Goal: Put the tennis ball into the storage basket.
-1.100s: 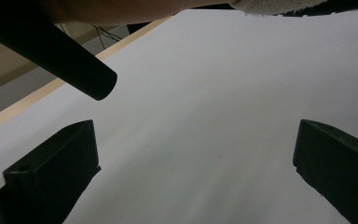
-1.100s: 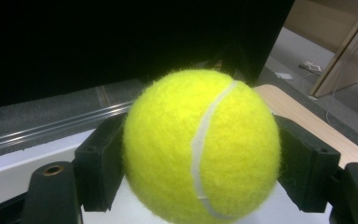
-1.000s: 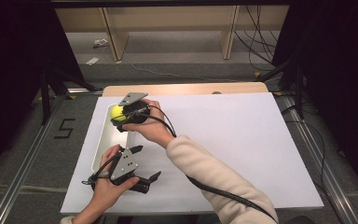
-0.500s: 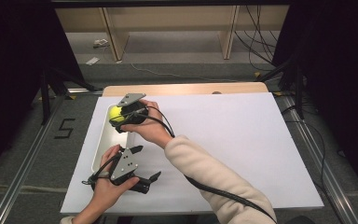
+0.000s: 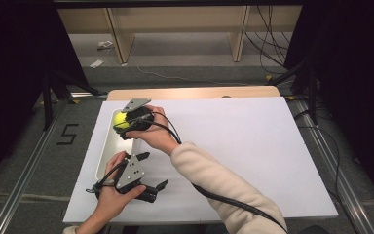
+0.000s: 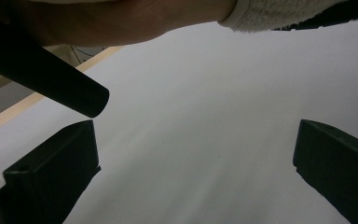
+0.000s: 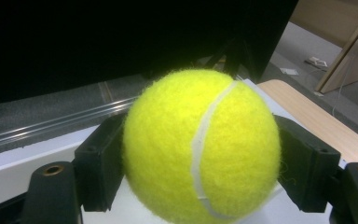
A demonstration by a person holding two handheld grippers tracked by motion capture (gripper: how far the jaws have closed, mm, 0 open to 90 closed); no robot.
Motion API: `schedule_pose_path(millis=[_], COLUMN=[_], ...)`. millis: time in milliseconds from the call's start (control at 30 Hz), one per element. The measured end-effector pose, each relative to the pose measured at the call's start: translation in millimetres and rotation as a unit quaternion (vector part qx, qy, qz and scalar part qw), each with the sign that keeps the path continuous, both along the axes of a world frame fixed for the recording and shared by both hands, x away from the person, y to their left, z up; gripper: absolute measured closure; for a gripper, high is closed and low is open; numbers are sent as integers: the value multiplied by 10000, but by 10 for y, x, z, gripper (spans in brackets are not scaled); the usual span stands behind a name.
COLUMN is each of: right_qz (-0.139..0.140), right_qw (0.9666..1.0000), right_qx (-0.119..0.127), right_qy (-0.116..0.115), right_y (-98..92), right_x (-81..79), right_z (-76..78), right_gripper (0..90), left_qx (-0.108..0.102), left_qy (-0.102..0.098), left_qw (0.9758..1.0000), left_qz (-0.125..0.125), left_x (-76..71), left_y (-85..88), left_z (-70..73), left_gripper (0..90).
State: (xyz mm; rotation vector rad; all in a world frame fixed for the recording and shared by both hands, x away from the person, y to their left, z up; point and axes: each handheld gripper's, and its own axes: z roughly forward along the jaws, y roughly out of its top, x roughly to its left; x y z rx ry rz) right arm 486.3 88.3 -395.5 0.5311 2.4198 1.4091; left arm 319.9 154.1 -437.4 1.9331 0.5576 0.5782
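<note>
my right claw (image 5: 126,123) grips the tennis ball (image 7: 201,145) between both jaws, directly above the far end of the white tray (image 5: 106,157) — my left claw (image 6: 193,175) rests wide, empty, on the surface (image 5: 253,146).

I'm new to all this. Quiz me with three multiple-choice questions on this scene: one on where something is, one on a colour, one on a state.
1. Where is the tennis ball?
A. over the white tray
B. on the floor
C. at the table's right edge

2. What colour is the ball?
A. red
B. yellow-green
C. blue

3. How are the left hand-held gripper's jaws?
A. clamped on the ball
B. shut on a cable
C. apart, nothing between

Key: 1 A, the right hand-held gripper holds it above the tray; 2 B, its felt shows yellow-green; 3 C, bare white table shows between them.
</note>
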Motion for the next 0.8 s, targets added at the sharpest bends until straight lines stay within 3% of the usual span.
schedule_pose_path(millis=[800], right_qz=[18], right_qw=[9999], right_qx=[-91], right_qy=[67], right_y=[85], right_x=[50], right_z=[-61], right_gripper=[260], left_qx=[-6], left_qy=[3], left_qw=[10000], left_qz=[-16], left_x=[-2], left_y=[-6], left_z=[-1], left_gripper=[0])
